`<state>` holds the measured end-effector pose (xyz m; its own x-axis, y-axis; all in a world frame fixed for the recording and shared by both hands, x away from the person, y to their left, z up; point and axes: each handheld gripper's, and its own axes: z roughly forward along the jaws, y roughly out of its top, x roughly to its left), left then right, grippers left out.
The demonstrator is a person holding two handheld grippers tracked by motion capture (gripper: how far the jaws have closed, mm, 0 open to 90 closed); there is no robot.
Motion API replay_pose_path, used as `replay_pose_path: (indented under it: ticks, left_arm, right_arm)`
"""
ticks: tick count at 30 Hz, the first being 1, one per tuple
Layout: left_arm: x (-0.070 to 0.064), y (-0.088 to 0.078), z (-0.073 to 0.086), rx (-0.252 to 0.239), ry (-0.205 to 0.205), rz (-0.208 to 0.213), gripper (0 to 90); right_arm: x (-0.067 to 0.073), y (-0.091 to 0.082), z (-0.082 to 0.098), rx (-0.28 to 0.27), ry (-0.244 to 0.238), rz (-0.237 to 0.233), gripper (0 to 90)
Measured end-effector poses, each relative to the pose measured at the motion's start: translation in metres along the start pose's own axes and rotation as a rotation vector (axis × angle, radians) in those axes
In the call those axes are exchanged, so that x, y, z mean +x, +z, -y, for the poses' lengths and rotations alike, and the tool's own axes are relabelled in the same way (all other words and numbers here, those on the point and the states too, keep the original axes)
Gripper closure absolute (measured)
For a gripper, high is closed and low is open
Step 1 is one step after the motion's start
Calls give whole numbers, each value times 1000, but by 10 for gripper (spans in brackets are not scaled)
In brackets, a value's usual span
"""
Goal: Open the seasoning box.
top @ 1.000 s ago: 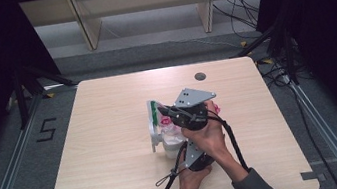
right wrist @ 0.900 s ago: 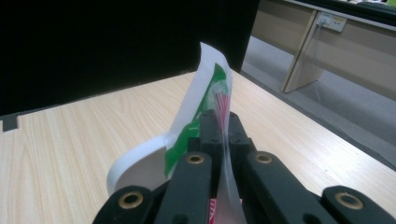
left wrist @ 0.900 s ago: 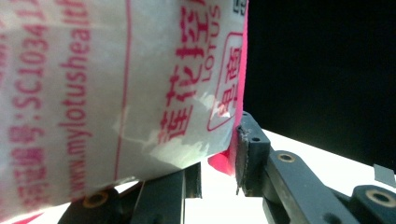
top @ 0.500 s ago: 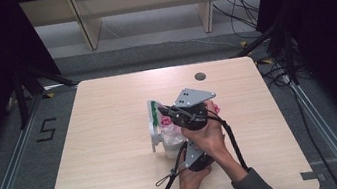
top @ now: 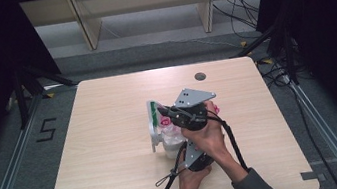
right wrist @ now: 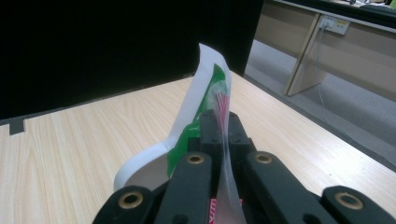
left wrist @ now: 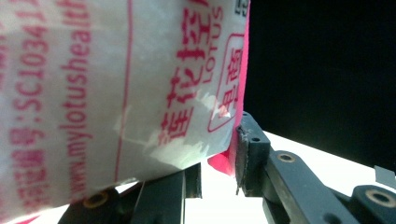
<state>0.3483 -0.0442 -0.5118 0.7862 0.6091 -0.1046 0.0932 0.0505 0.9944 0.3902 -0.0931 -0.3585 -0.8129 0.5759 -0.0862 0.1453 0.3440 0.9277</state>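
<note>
I had the right gripper [right wrist: 223,135] clamped on the thin edge of a plastic bag [right wrist: 205,102], its fingers together; the left gripper [left wrist: 217,175] pinched the bag's lower edge above the worktop [top: 111,133].

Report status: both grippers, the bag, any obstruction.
Right gripper shut on plastic bag. Left gripper pinching bag's edge. Bag held above table. Nothing obstructing.

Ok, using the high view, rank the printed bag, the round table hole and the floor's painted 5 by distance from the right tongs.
1. Printed bag: touching the right tongs, table middle.
2. Round table hole: beyond, near the far edge.
3. Painted 5: farthest, on the floor left of the table.
</note>
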Motion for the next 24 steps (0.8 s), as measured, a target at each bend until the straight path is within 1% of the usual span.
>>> replay_pose_path:
  ticks: [1, 2, 3, 4, 5, 6, 7, 8, 9, 10, 11, 12, 13, 14, 15, 17, 18, 20, 22, 24]
  left_arm:
    - [0, 0, 0, 7, 2, -1, 743]
    - [3, -2, 0, 35, 35, -5, 743]
    - [3, -2, 0, 31, 32, -4, 743]
    - [3, -2, 0, 29, 33, -4, 743]
    - [0, 0, 1, -3, 2, -1, 743]
    - [0, 0, 1, -3, 3, -1, 743]
    - [3, -1, 0, 22, 28, -2, 743]
    - [3, -2, 1, 29, 33, -4, 743]
    - [3, -2, 1, 29, 32, -5, 744]
    - [3, -2, 1, 27, 31, -4, 743]
    - [3, -2, 0, 25, 30, -5, 744]
    - [3, -2, 0, 25, 33, -10, 743]
    - [2, -3, 0, 35, 35, -20, 743]
    - [3, -3, 0, 34, 35, -16, 743]
    - [3, -2, 0, 32, 32, -12, 743]
    - [3, -2, 1, 31, 31, -11, 743]
    - [3, -2, 0, 31, 34, -15, 743]
    - [3, -3, 0, 35, 35, -19, 743]
    - [3, -2, 1, 29, 30, -2, 743]
    - [3, -2, 1, 33, 32, -14, 743]
  right_arm:
    - [0, 1, 1, -1, -5, 2, 900]
    - [0, 3, 2, 8, 5, -1, 900]
    - [0, 4, 2, -3, 1, 14, 900]
    - [0, 4, 2, -2, 2, 9, 900]
    - [0, 3, 2, 1, 7, 3, 900]
    - [1, 2, 1, 9, 13, -8, 900]
    - [1, 2, 1, 6, 9, -4, 900]
    - [1, 3, 1, 11, 11, -5, 900]
    - [0, 4, 2, 2, -1, 8, 900]
    - [0, 4, 2, 8, -6, 3, 900]
    - [1, 3, 2, 10, 1, 0, 900]
    - [1, 3, 1, 3, -1, -2, 900]
    - [0, 3, 1, -1, -11, 10, 900]
    - [1, 3, 1, 2, 2, 8, 900]
    - [1, 3, 1, 6, -1, 0, 900]
    - [1, 5, 2, 3, -3, 10, 900]
    - [1, 3, 2, 8, 0, -1, 900]
    - [1, 3, 1, -2, -2, 9, 900]
    - [1, 3, 1, 7, -3, -1, 900]
    - [1, 5, 3, 1, -3, 12, 900]
